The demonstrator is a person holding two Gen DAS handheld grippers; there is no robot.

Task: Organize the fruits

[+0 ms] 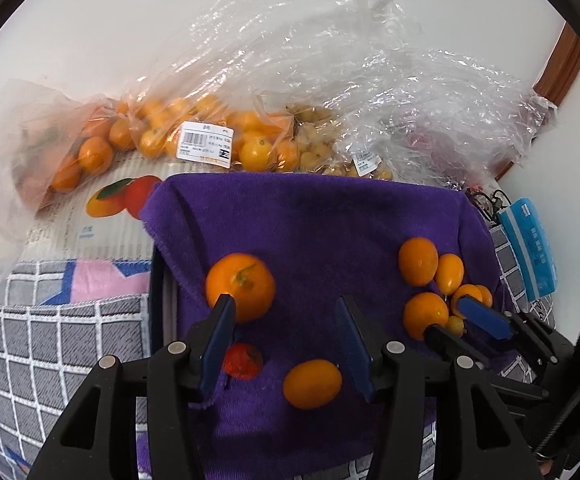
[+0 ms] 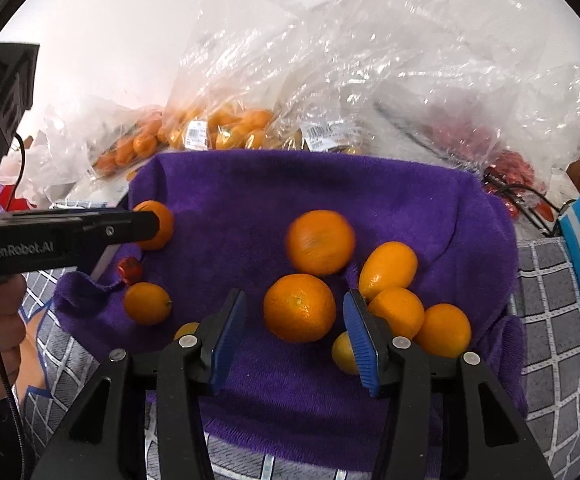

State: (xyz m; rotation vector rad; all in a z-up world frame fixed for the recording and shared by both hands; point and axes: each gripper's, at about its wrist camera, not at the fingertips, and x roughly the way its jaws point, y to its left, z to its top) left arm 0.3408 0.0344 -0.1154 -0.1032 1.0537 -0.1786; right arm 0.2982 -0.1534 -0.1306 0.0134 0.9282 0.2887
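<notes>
So both claws are hanging over the purple towel point(image 1: 310, 220) with their blue pads apart, and neither one has hold of any fruit.

The left claw point(image 1: 286, 320) is part open. A big orange with a stem point(image 1: 240, 286) sits right at the tip of its left finger; can't tell if they actually touch. A small oval orange fruit point(image 1: 312, 384) lies on the towel between the fingers, closer to the right one, and a little red fruit point(image 1: 244, 361) sits just beside the left finger.

The right claw point(image 2: 294, 312) is open about the same. A round orange point(image 2: 299, 307) sits on the towel between its fingertips, with gaps on both sides, so the pads aren't pressing it. Just beyond it is another orange point(image 2: 321, 242) that looks blurred. To the right there's a cluster of smaller orange fruits point(image 2: 422, 312) bunched together near the towel's right edge, and one small yellowish one is half hidden behind the right finger.

Behind the towel there are clear plastic bags point(image 1: 210, 136) with more oranges and price labels, against a white wall. A blue tissue pack point(image 1: 528, 248) lies off to the right on the grey checked cloth point(image 1: 30, 340).
</notes>
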